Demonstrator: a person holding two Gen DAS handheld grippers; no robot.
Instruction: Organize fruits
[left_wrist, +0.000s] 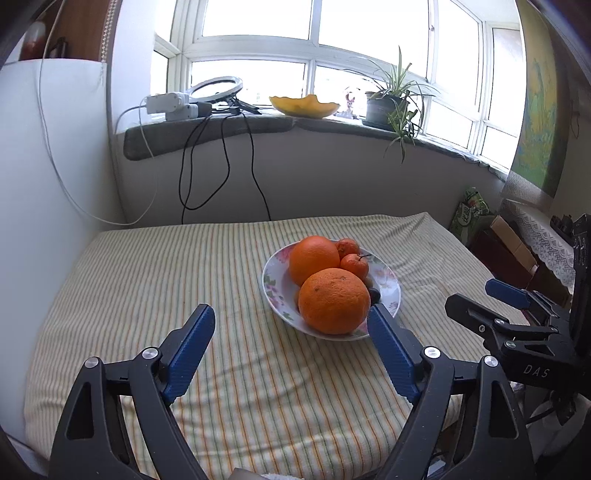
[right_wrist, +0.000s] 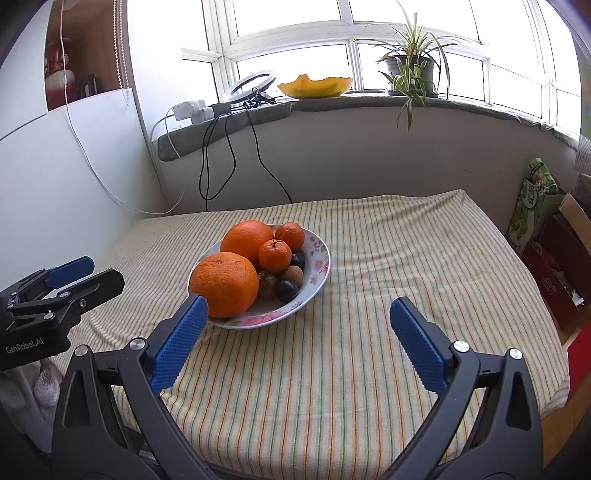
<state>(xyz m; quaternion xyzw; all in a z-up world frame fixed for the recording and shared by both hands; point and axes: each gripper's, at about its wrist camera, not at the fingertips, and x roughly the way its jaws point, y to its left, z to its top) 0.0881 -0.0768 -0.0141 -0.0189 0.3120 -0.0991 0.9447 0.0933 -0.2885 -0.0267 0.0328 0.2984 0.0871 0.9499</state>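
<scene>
Two big oranges, two small tangerines and a few dark and brown small fruits are all heaped in the floral bowl (right_wrist: 321, 254), which sits on the striped cloth of the tabletop (right_wrist: 369, 332). The left gripper (left_wrist: 291, 325) hangs before the bowl with its jaws spread wide and nothing between them; the right gripper (right_wrist: 299, 314) is likewise wide open and empty, with the bowl just off its left finger.

The nearest orange (right_wrist: 224, 283) rests against the bowl's near rim (it looks the least settled of the pile). My worry is that a finger nudging that rim, or pressing the orange from one side, would tip the shallow bowl or send the round fruit rolling over the cloth toward the tabletop edge. The tangerines (right_wrist: 274, 254) lean on the oranges, so lifting an orange could let them slide.
</scene>
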